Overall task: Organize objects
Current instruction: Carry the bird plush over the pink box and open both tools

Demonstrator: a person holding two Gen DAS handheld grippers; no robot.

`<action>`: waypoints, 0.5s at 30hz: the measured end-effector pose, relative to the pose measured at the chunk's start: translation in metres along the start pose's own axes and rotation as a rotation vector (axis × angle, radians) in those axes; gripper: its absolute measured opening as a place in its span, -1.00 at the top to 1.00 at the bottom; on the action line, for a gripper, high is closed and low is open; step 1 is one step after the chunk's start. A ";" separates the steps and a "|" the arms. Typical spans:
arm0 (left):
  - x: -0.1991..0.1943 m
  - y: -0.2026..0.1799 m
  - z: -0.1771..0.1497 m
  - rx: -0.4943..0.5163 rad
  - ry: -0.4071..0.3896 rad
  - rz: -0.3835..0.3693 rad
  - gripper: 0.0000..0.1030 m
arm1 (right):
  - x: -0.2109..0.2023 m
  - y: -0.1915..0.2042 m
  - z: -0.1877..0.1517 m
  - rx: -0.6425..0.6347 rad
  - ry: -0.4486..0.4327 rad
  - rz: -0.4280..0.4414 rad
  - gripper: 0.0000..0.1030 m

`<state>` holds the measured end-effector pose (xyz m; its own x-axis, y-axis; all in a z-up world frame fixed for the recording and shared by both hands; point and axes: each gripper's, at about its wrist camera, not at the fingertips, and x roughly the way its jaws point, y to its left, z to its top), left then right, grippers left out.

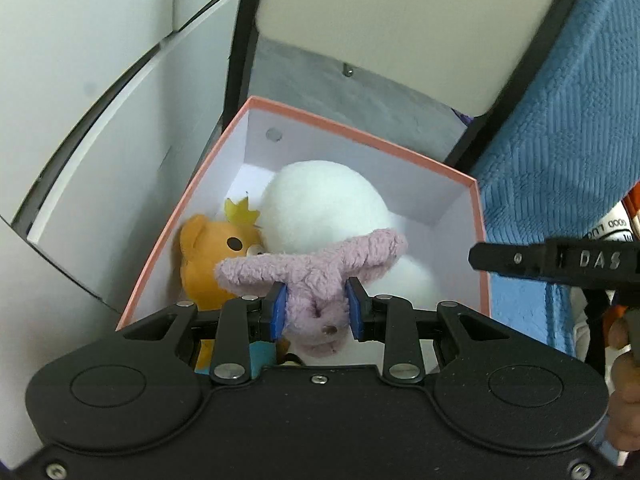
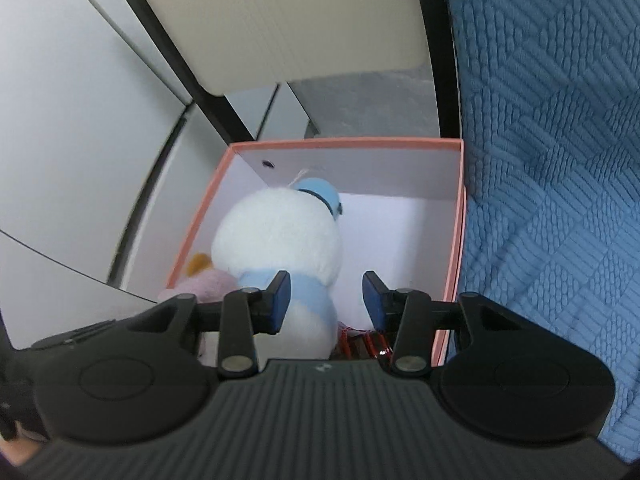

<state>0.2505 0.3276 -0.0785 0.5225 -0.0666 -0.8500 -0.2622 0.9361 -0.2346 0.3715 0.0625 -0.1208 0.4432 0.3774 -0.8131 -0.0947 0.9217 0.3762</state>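
A pink-rimmed box [image 1: 360,130] with white inner walls holds a big white plush toy [image 1: 320,204] and an orange bear [image 1: 208,256] with a yellow crown. My left gripper [image 1: 316,304] is shut on a lilac fuzzy plush [image 1: 312,268], which hangs over the box's near side above the other toys. In the right wrist view the same box [image 2: 344,144] lies below my right gripper [image 2: 326,300], which is open. The white plush [image 2: 280,232], in a light blue hat and scarf, lies under its left finger; the right pad is clear of it. The lilac plush [image 2: 204,284] shows at lower left.
A blue textured blanket [image 2: 540,160] runs along the box's right side. White panels [image 1: 100,140] with dark gaps stand on the left, and a cream board [image 1: 400,20] with black edges stands behind the box. Something red [image 2: 372,344] lies in the box's near corner. A hand [image 1: 624,392] shows at the right edge.
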 end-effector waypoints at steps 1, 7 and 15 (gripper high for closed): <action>0.002 0.002 0.000 0.000 0.005 0.012 0.45 | 0.003 0.000 -0.002 0.000 0.006 0.000 0.15; 0.006 0.017 -0.002 -0.021 0.025 0.024 0.44 | 0.009 0.004 -0.007 0.007 0.012 0.003 0.15; -0.017 0.015 0.007 -0.021 -0.016 0.040 0.06 | -0.017 0.019 0.001 -0.035 -0.048 0.032 0.15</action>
<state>0.2432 0.3453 -0.0639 0.5241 -0.0237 -0.8513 -0.2997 0.9305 -0.2105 0.3627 0.0734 -0.0991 0.4813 0.4032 -0.7784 -0.1404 0.9119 0.3855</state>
